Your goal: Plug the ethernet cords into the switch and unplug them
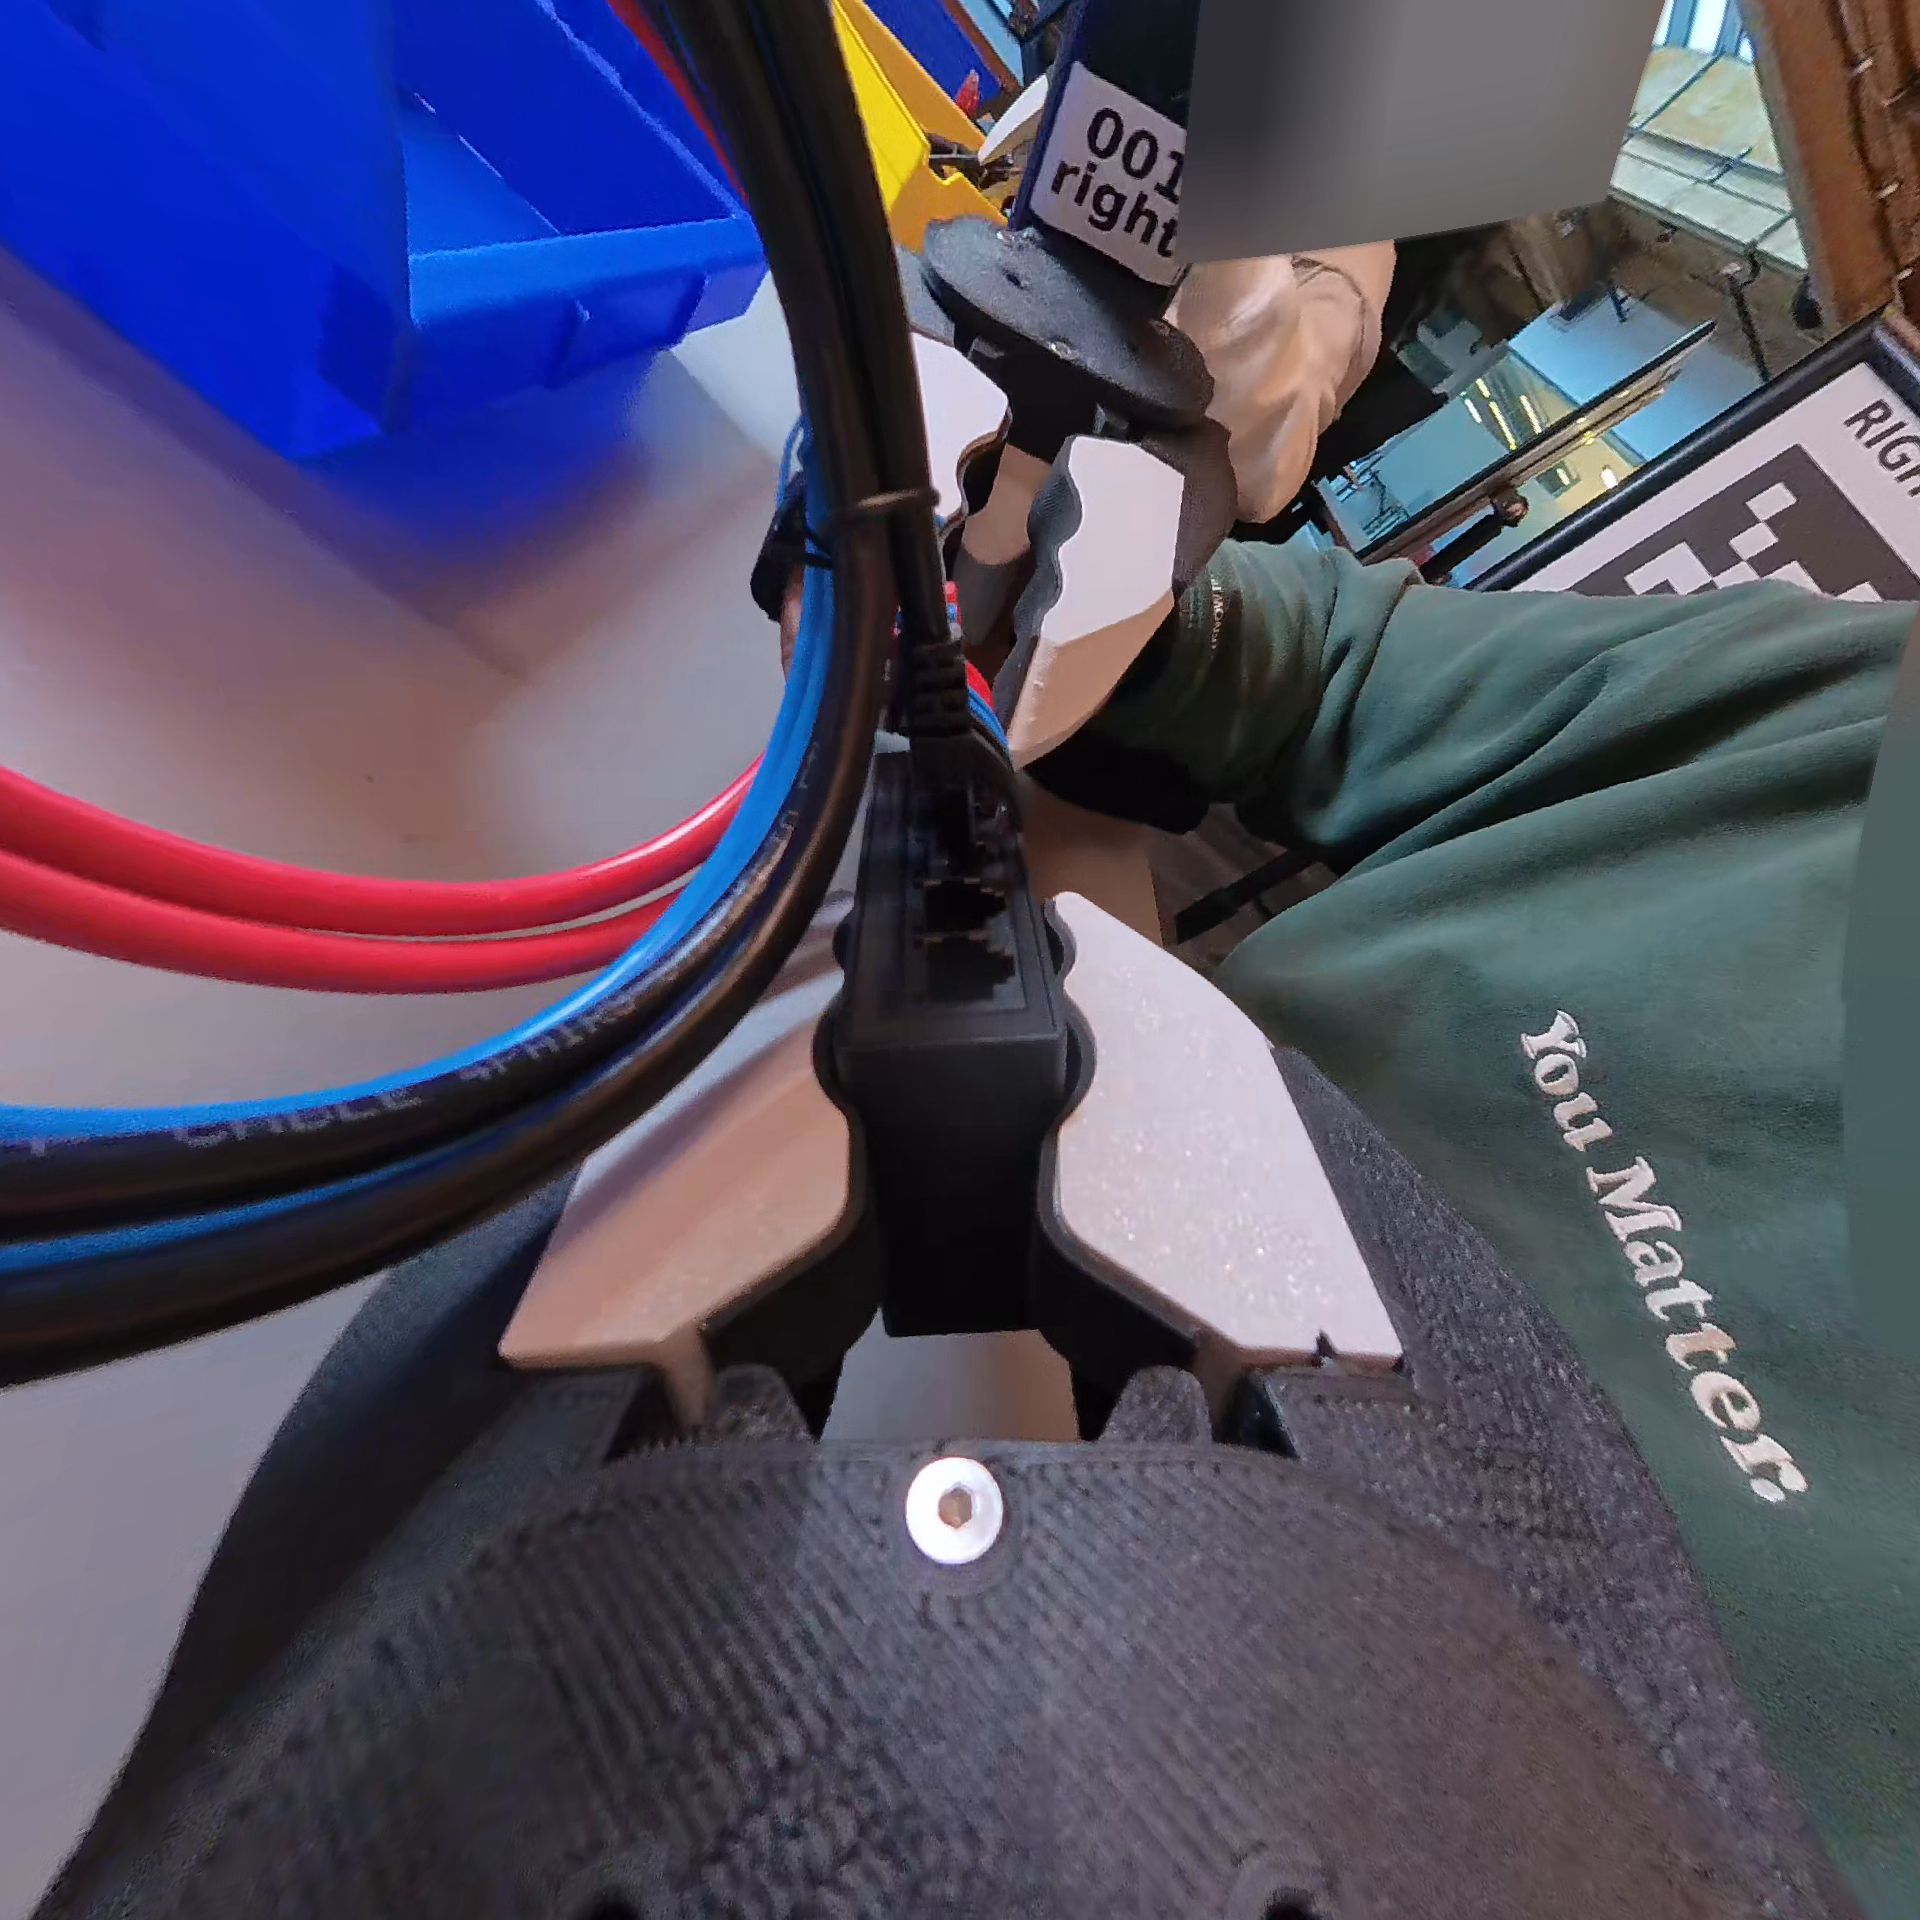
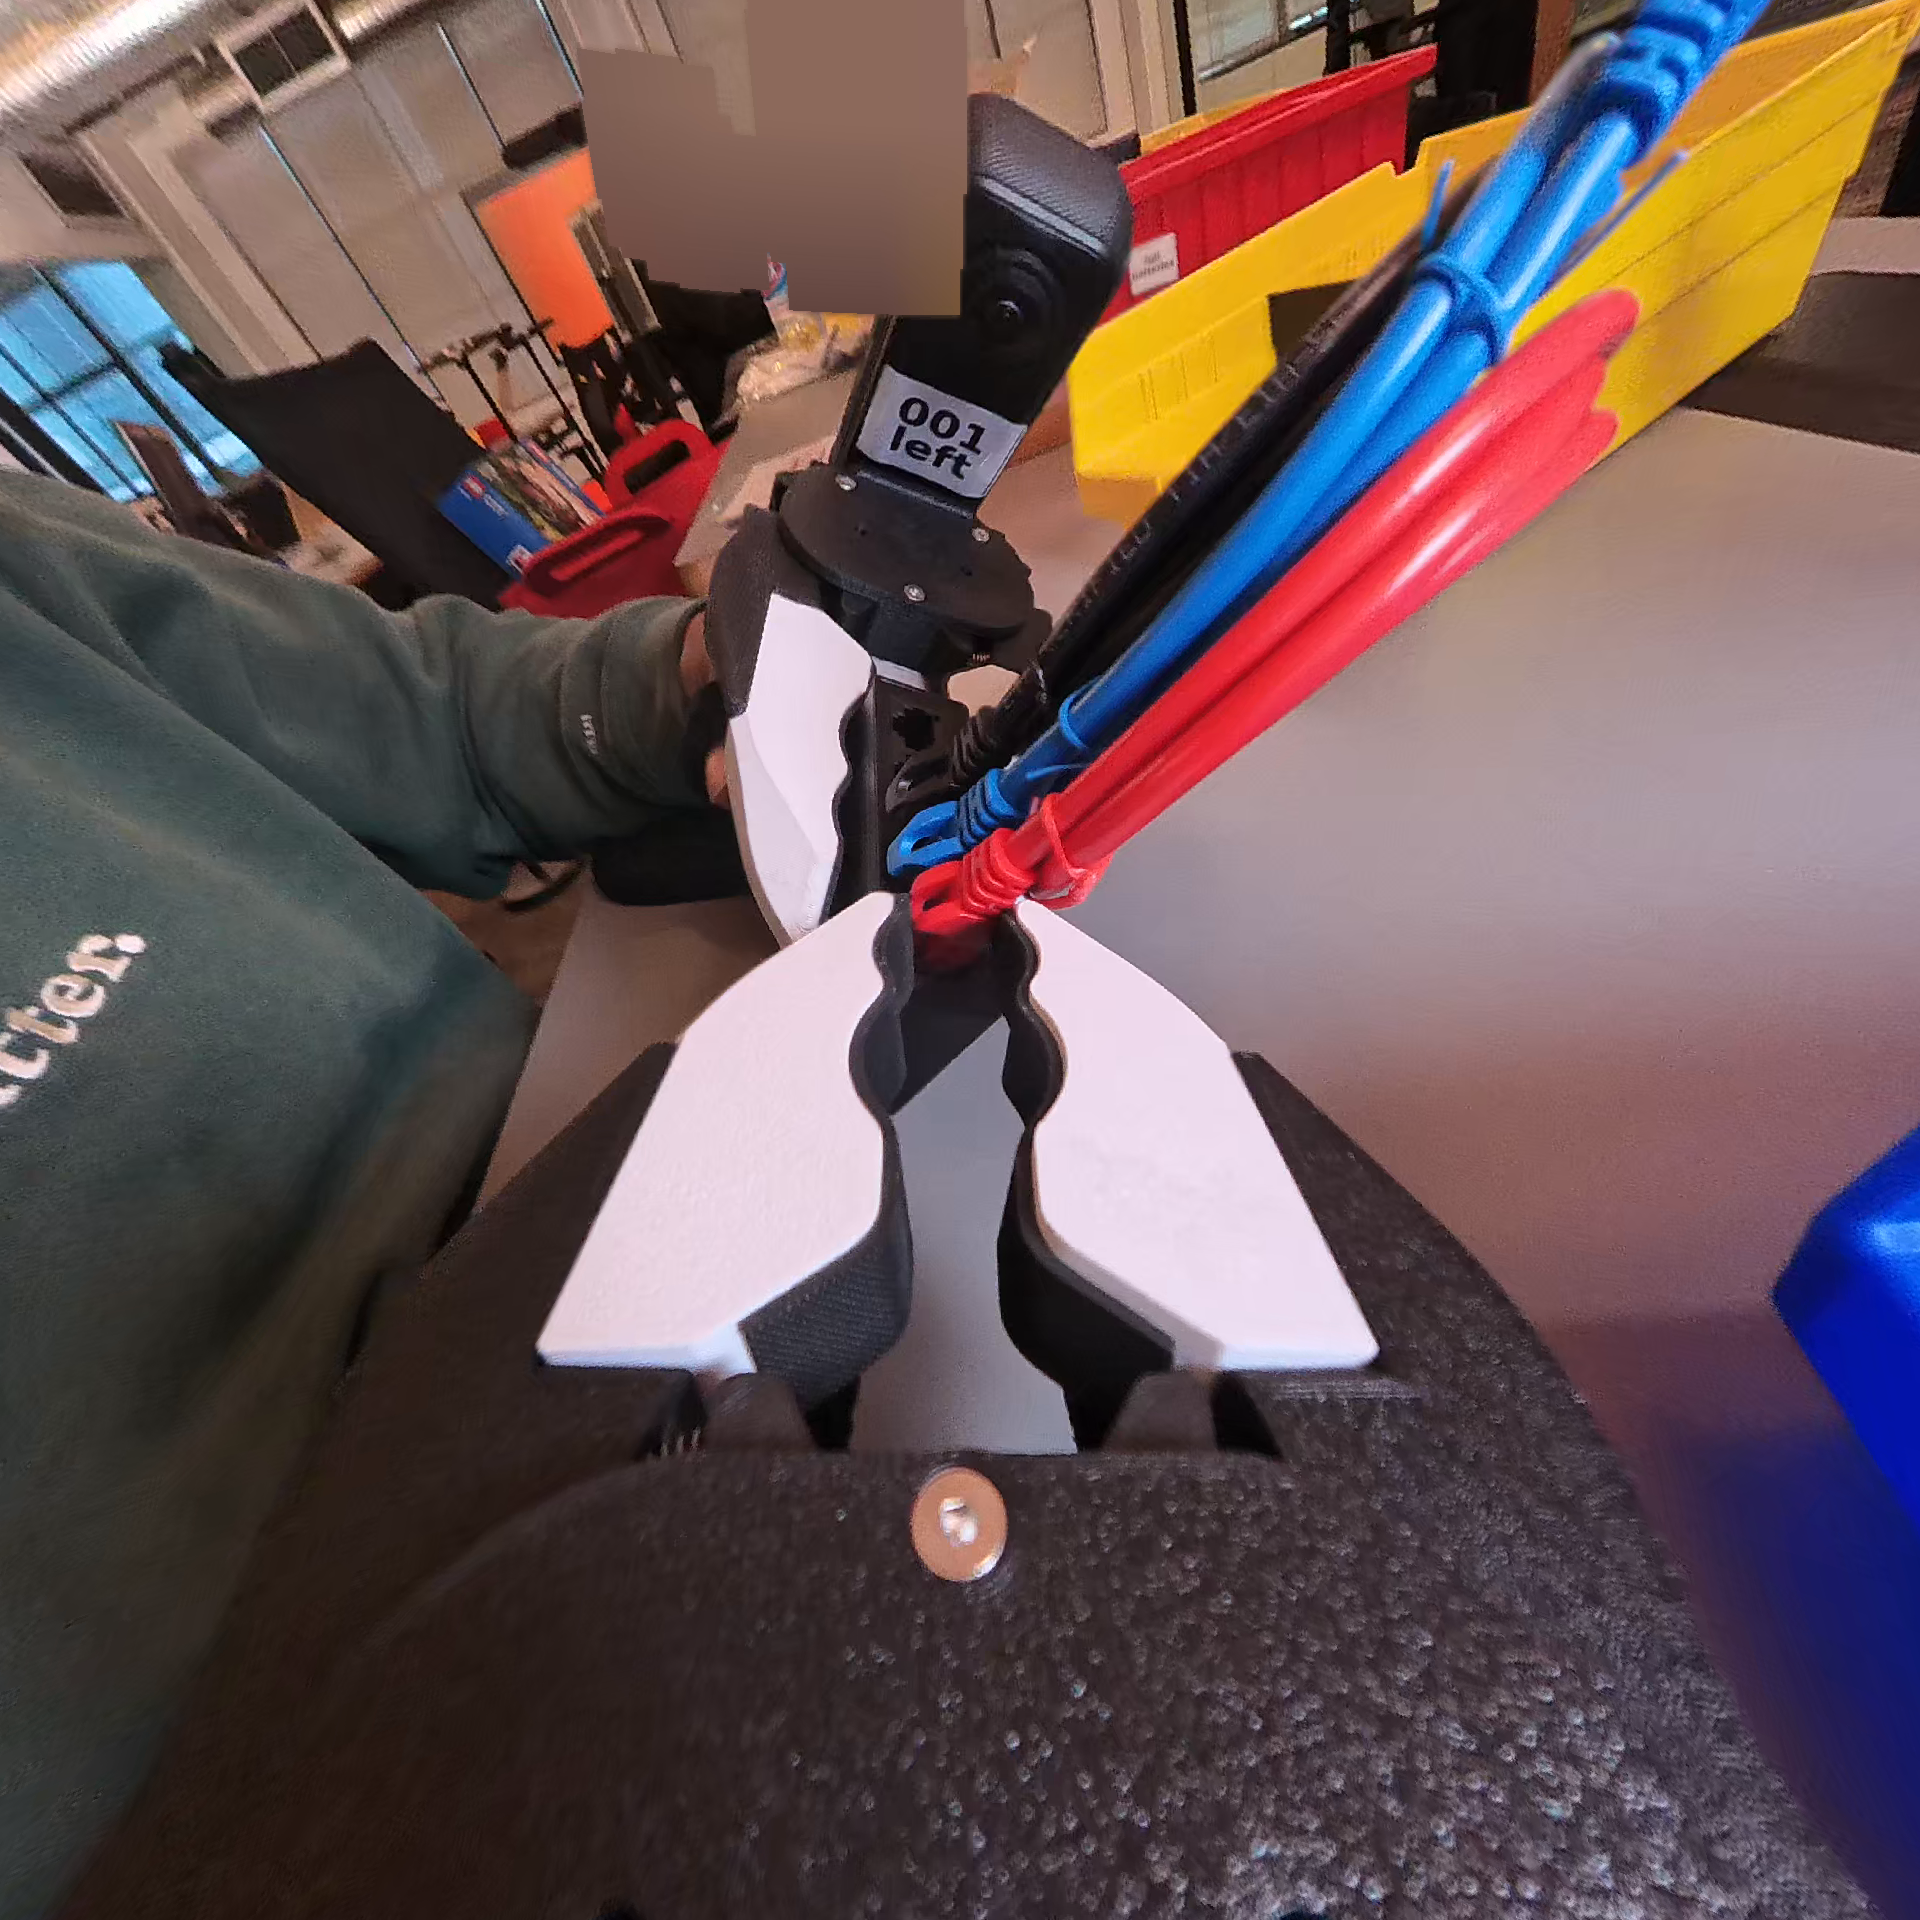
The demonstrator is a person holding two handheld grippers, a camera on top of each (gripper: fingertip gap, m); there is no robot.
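Note:
My left gripper (image 1: pixel 951 997) is shut on the black switch (image 1: pixel 951 1091) and holds it above the table, ports facing up. A black ethernet cord (image 1: pixel 935 686) is plugged into a far port; two near ports stand empty. Blue cords (image 1: pixel 582 1039) and red cords (image 1: pixel 343 904) curve away to the left. My right gripper (image 2: pixel 951 940) is shut on the red cord's plug (image 2: pixel 961 894), right beside the switch (image 2: pixel 914 727). The blue cord's plug (image 2: pixel 935 831) sits in the port just above it. The right gripper also shows in the left wrist view (image 1: pixel 1023 623) at the switch's far end.
A blue bin (image 1: pixel 364 208) stands on the grey table (image 2: pixel 1507 831) to the left of the cords. Yellow bins (image 2: pixel 1351 343) and a red bin (image 2: pixel 1278 166) stand farther back. A person's green sleeve (image 1: pixel 1558 831) fills the side near the grippers. My two grippers' fingertips are within a few centimetres of each other.

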